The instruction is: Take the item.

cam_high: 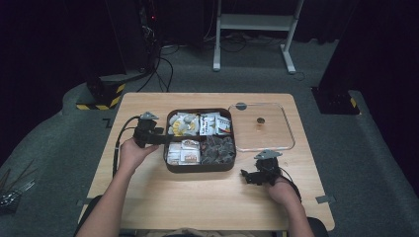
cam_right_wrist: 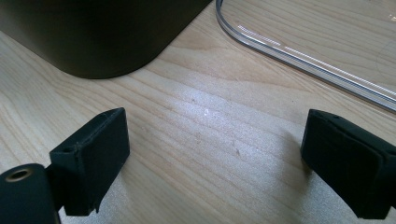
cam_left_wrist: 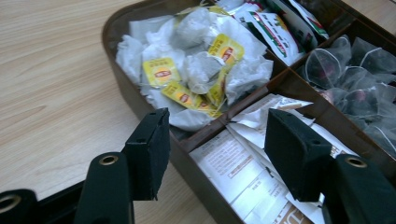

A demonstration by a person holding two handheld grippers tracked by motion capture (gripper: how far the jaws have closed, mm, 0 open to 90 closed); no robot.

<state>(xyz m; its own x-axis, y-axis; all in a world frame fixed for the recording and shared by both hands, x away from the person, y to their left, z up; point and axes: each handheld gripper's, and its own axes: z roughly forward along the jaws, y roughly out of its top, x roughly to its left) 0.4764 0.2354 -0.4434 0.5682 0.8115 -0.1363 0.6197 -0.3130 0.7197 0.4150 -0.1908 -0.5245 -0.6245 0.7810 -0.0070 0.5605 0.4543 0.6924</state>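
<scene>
Two grippers spread, left gripper (cam_left_wrist: 212, 140) jaws straddling left wall of brown box (cam_high: 197, 168) mid-table, nothing pinched, right gripper (cam_right_wrist: 212, 163) empty, near box's front right corner.

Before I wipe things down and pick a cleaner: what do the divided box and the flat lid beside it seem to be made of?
The divided box looks like dark brown moulded plastic with a dull satin finish: smooth walls, rounded corners, though coated metal can't be ruled out. The lid looks like clear glossy plastic or acrylic: the wood grain shows through it and its rim catches light.
</scene>
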